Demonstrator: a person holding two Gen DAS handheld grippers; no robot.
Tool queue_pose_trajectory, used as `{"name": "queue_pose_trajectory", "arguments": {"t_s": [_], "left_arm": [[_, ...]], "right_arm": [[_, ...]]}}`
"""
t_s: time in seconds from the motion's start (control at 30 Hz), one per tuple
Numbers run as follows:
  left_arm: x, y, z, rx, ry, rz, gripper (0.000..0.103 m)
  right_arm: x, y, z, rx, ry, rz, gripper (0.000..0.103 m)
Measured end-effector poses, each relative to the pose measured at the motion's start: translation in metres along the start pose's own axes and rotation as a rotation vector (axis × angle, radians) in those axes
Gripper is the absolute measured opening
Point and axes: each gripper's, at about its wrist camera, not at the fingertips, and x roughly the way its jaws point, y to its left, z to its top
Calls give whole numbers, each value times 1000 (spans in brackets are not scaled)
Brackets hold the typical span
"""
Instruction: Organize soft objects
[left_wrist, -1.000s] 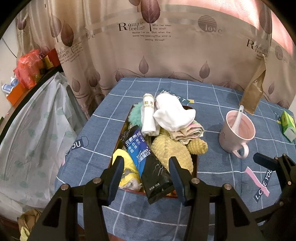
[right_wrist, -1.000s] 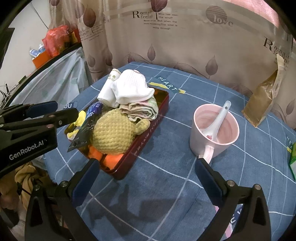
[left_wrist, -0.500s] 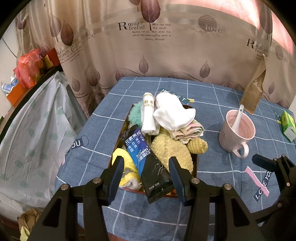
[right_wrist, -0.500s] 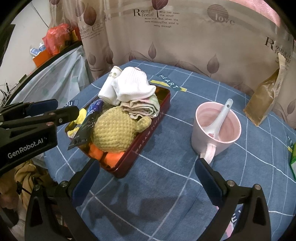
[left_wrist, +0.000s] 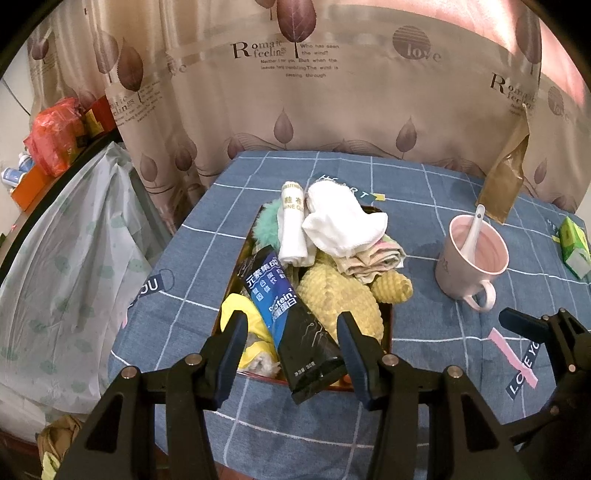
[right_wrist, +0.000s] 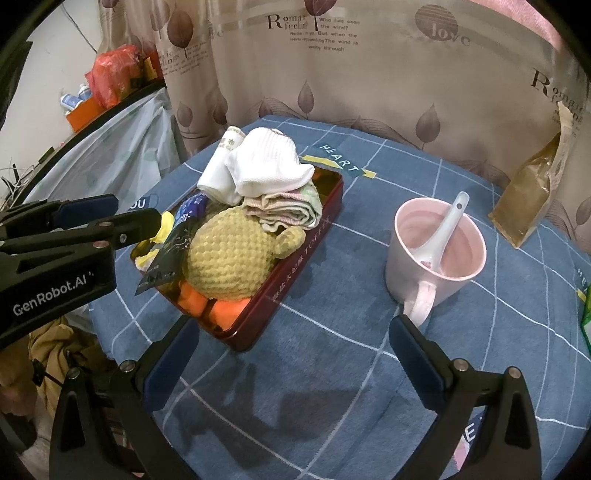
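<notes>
Both grippers, left (left_wrist: 291, 341) & right (right_wrist: 293, 350), gape empty; tray (right_wrist: 295, 258) ahead of left is overheaped, so a careless grab w/ it could tip the sock (left_wrist: 341, 219) off.

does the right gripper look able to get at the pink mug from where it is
Probably yes. The right gripper is open and empty, the pink mug stands alone on bare tablecloth just ahead, handle toward it, and nothing lies between.

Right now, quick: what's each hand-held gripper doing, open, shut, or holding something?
Left hand-held gripper: open, empty, above the near end of the red tin.
Right hand-held gripper: open, empty, over bare tablecloth.
</notes>
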Motion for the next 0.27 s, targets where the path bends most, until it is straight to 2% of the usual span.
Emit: {"name": "queue_pose_trajectory", "arguments": {"t_s": [0.27], "left_arm": [[0,0,1,8,-1,0,52]], "right_arm": [[0,1,-1,0,1,2,102]]}}
